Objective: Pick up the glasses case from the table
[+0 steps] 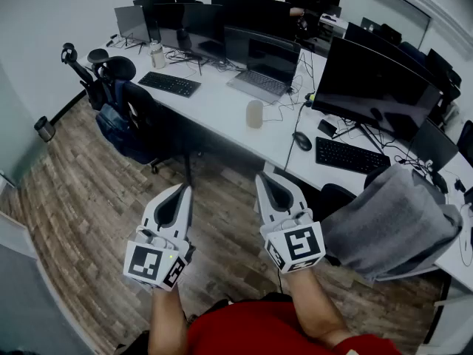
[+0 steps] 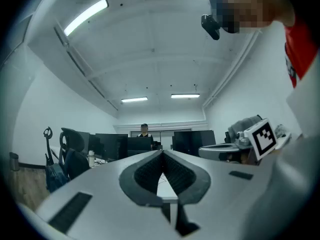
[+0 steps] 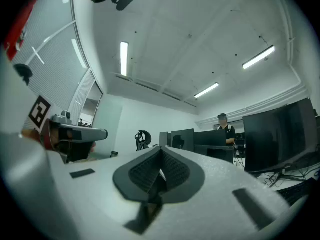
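Note:
A pale, rounded object (image 1: 255,114) that may be the glasses case stands on the white table (image 1: 222,102), between a laptop and a black mouse. Both grippers hang side by side over the wood floor, short of the table and pointing toward it. My left gripper (image 1: 180,191) is shut with nothing between its fingers, and in its own view (image 2: 161,155) the pads meet. My right gripper (image 1: 267,178) is shut and empty too, its pads together in the right gripper view (image 3: 160,152). The pale object appears in neither gripper view.
Black monitors (image 1: 373,87), keyboards (image 1: 170,83), a laptop (image 1: 262,72), a mouse (image 1: 302,140) and a bottle (image 1: 156,54) crowd the table. An office chair with a blue bag (image 1: 122,120) stands at the left, a grey-draped chair (image 1: 392,224) at the right. A person (image 2: 144,130) stands at the far desks.

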A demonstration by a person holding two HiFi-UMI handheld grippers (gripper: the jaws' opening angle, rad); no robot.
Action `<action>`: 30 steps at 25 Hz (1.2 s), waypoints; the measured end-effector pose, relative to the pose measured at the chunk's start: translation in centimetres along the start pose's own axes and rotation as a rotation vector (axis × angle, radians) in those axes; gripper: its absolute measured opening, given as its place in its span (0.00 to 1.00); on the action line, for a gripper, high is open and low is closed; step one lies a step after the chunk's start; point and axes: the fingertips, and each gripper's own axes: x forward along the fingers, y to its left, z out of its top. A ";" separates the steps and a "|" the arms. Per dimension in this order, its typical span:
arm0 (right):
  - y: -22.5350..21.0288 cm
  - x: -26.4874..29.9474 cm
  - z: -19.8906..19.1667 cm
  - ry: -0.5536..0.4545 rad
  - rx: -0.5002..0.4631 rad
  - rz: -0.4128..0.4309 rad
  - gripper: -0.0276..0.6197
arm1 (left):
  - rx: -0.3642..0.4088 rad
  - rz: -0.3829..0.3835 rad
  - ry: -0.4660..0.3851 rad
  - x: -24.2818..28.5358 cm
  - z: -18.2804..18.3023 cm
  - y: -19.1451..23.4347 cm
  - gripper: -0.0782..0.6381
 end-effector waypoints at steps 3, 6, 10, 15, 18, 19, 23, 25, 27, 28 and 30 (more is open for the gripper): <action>0.8 0.8 -0.1 0.005 -0.007 0.004 0.05 | 0.003 0.007 -0.001 -0.5 0.0 1.1 0.12; 1.7 1.7 -0.2 0.000 0.000 0.017 0.05 | 0.001 0.015 -0.003 -1.0 -0.2 2.1 0.12; 2.6 2.5 0.1 -0.025 0.042 0.022 0.05 | -0.006 0.025 -0.004 -1.9 -0.3 3.4 0.12; 2.9 2.9 -0.7 -0.007 0.035 -0.019 0.05 | -0.014 0.015 -0.007 -2.7 -0.7 4.8 0.12; 2.8 3.5 -1.5 0.015 0.025 -0.038 0.05 | -0.023 0.013 -0.015 -2.6 -1.1 5.7 0.12; 2.7 3.8 -1.7 0.021 0.025 -0.043 0.05 | -0.029 0.014 -0.016 -2.5 -1.3 6.0 0.12; 1.4 5.8 -2.4 0.029 0.029 -0.061 0.05 | -0.041 0.009 -0.018 -1.0 -2.0 7.2 0.12; 0.1 7.3 -3.0 0.029 0.022 -0.071 0.05 | -0.036 0.005 -0.014 0.5 -2.4 7.7 0.12; -1.7 9.2 -3.9 0.031 0.024 -0.088 0.05 | -0.024 -0.003 -0.004 2.6 -3.0 8.3 0.12; -2.7 10.4 -4.5 0.033 0.026 -0.099 0.05 | -0.017 -0.005 0.002 3.9 -3.4 8.9 0.12; -5.0 12.8 -5.9 0.042 0.025 -0.124 0.05 | -0.008 -0.001 0.008 6.8 -4.1 10.4 0.12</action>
